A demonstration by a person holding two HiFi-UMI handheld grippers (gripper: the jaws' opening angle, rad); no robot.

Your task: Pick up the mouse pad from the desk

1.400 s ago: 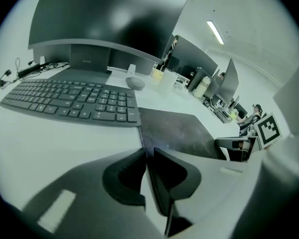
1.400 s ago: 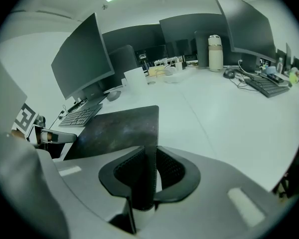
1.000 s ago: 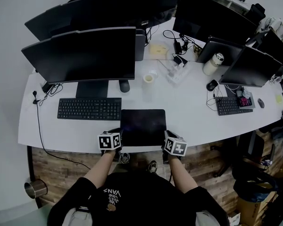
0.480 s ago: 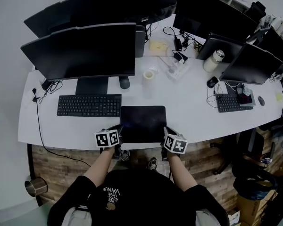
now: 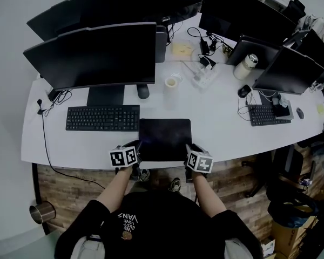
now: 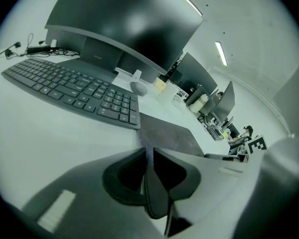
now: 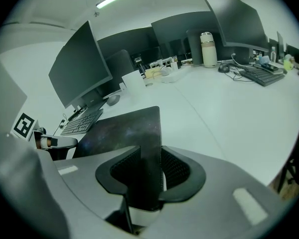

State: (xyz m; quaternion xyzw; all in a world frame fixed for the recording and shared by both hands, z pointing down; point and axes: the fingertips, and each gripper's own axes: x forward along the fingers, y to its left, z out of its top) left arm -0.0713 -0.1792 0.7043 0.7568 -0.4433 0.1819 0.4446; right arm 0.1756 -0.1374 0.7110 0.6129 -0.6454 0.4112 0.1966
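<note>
A dark rectangular mouse pad (image 5: 164,139) lies flat on the white desk (image 5: 70,155), just right of a black keyboard (image 5: 102,118). My left gripper (image 5: 136,147) is at the pad's near left corner. In the left gripper view the gripper (image 6: 147,151) is shut on the thin edge of the pad (image 6: 172,136). My right gripper (image 5: 189,149) is at the near right corner. In the right gripper view its jaws (image 7: 150,151) are opening, and the pad's edge (image 7: 124,131) lies loosely between them.
A wide monitor (image 5: 92,55) stands behind the keyboard, with more monitors behind it. A tape roll (image 5: 171,83), a bottle (image 5: 244,67), a mouse (image 5: 244,91) and a second keyboard (image 5: 269,115) sit further back and to the right. The desk's front edge runs just under both grippers.
Both grippers stay at the pad's near corners. The left gripper's marker cube has rolled slightly. The pad lies where it was.
</note>
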